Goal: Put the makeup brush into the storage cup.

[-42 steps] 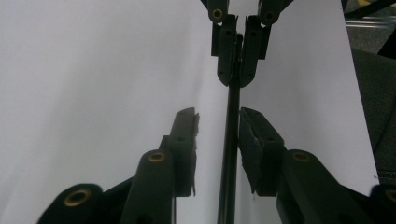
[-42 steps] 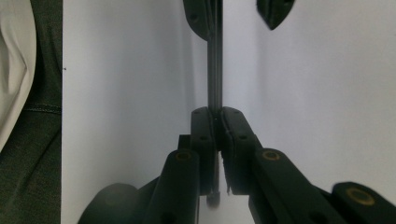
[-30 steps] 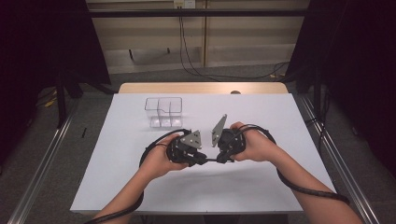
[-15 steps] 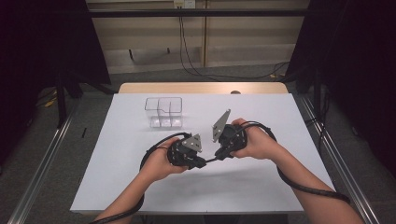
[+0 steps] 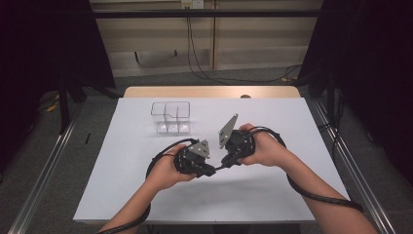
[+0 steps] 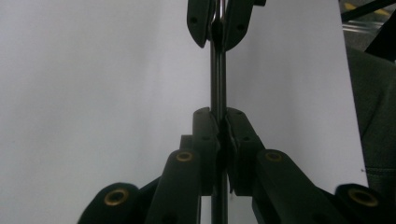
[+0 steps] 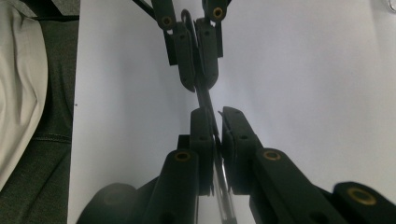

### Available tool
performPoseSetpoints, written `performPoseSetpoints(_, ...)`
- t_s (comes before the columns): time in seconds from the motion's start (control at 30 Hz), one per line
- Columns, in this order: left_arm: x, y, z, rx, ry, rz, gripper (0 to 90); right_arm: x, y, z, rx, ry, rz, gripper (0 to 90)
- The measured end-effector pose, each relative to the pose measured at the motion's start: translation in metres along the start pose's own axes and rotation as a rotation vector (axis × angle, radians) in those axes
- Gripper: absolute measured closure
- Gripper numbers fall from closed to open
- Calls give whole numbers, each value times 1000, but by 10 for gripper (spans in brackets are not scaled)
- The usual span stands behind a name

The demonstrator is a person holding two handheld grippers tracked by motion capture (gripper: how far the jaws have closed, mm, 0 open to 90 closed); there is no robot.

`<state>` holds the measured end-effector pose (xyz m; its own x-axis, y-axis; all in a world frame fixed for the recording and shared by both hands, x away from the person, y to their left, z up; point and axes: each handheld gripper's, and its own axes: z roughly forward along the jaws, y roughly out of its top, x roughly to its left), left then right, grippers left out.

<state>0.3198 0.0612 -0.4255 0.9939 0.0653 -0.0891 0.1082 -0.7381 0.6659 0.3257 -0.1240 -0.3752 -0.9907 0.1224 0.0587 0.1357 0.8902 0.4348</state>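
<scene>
A thin dark rod-like piece [image 5: 220, 168] spans the short gap between my two grippers above the middle of the white table [image 5: 122, 185]. My left gripper [image 5: 213, 171] points right and is shut on one end. My right gripper [image 5: 226, 165] points left and is shut on the other end. In the left gripper view the rod [image 6: 218, 74] runs straight up from my left gripper [image 6: 219, 123] into the right gripper [image 6: 218, 25]. In the right gripper view the rod [image 7: 204, 95] slants from my right gripper [image 7: 216, 123] up to the left gripper [image 7: 196, 70]. What the piece is cannot be told.
A clear plastic box with compartments [image 5: 170, 117] stands behind the grippers, toward the back left of the table. A wooden edge [image 5: 209, 91] lies beyond the white surface. The person's clothing [image 7: 32, 102] shows beside the table's near edge.
The left hand has slid a little toward the table's front. The two grippers now sit slightly farther apart with the rod showing between them. Both stay shut.
</scene>
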Motion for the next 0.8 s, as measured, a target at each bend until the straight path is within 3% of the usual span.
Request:
performPoseSetpoints(0.07,-1,1,1,-9,-10,-2,837,0,2,-2,-7,7,-8,900)
performPoseSetpoints(0.13,-1,1,1,-6,-7,-3,837,1,2,-2,19,-17,-12,890)
performPoseSetpoints(0.3,2,-4,-2,1,8,-22,838,-3,-6,-6,-9,-34,23,813)
performPoseSetpoints(0.53,7,-10,-11,-4,47,-58,838,-6,-20,-8,-44,-67,85,557)
performPoseSetpoints(0.8,8,-14,-16,-27,57,-89,838,-10,-35,-5,-119,-75,131,360)
